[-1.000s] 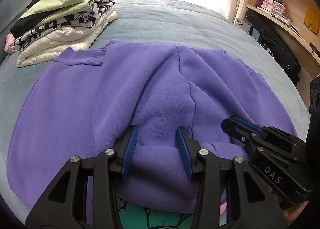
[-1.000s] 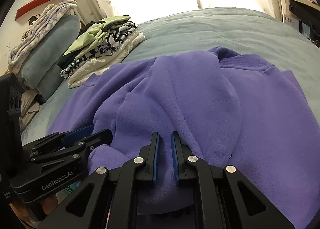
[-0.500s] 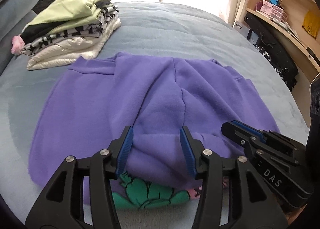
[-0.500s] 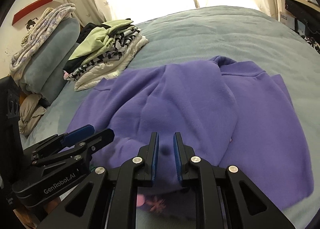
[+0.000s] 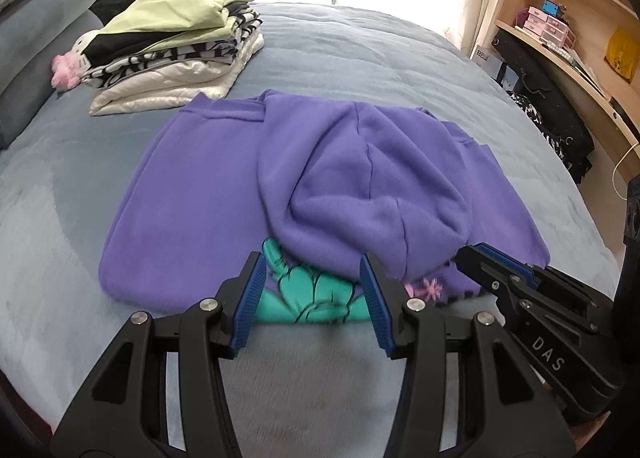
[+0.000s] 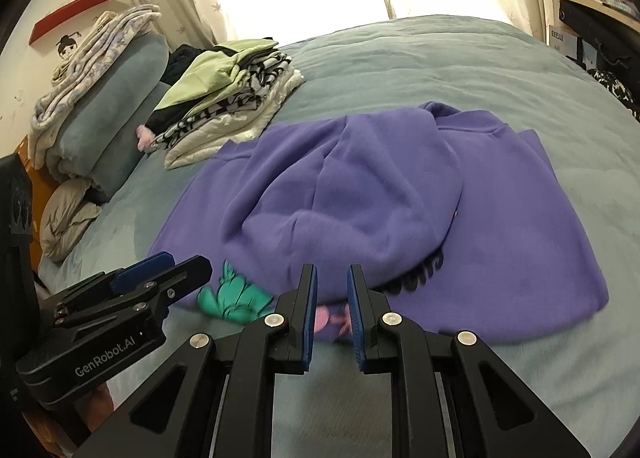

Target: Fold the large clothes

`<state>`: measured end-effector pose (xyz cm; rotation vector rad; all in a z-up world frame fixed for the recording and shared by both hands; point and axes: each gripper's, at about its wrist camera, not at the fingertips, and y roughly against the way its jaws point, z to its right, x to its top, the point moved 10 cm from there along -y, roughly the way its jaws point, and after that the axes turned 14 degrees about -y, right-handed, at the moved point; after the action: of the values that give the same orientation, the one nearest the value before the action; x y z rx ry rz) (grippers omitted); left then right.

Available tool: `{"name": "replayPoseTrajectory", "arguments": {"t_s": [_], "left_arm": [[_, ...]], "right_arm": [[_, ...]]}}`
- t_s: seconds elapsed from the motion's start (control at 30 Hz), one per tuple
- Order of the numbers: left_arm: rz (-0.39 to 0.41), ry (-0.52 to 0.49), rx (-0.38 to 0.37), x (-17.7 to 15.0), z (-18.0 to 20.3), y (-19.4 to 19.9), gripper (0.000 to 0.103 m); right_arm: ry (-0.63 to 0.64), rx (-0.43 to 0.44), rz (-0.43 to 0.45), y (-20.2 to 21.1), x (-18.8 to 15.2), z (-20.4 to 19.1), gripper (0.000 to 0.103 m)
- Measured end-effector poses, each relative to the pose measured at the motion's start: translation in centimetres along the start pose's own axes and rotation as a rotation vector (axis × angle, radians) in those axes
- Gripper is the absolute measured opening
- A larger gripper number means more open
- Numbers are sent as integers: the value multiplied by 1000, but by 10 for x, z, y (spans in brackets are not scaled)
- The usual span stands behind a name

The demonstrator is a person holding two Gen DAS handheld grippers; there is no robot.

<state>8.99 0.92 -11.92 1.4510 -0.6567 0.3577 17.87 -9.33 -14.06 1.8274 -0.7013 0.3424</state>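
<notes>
One purple sweatshirt [image 5: 224,182] lies folded on the bed [image 5: 360,58]; one clothes stack [image 5: 176,46] at 10 o'clock. Left claw [image 5: 312,298] and right claw [image 6: 331,308]: both apart, empty.

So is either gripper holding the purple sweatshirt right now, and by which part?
Neither. The left gripper and right gripper are both open, just short of the purple sweatshirt's near edge, with nothing between their fingers.

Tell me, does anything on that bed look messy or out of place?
The purple sweatshirt isn't folded neatly: a rumpled hump of fabric bulges in its middle, and its green print peeks out from under the near edge. The stack of clothes beside it leans a little.
</notes>
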Motion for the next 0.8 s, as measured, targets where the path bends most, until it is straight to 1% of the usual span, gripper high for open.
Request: {"name": "replayPoseTrajectory", "arguments": {"t_s": [0.2, 0.43, 0.6, 0.67, 0.7, 0.8], "left_arm": [[-21, 11, -17, -27, -1, 14, 45], [-52, 39, -60, -55, -4, 18, 45], [-75, 100, -115, -70, -12, 11, 47], [-80, 137, -138, -76, -17, 8, 52], [-79, 158, -143, -77, -19, 6, 53], [-72, 217, -163, -80, -28, 1, 56]], "right_arm": [[15, -4, -28, 12, -31, -4, 16], [58, 7, -39, 17, -44, -12, 16], [84, 13, -44, 18, -46, -15, 16], [92, 14, -51, 15, -45, -17, 16], [98, 17, -56, 11, -40, -14, 16], [106, 15, -62, 7, -41, -16, 16]]}}
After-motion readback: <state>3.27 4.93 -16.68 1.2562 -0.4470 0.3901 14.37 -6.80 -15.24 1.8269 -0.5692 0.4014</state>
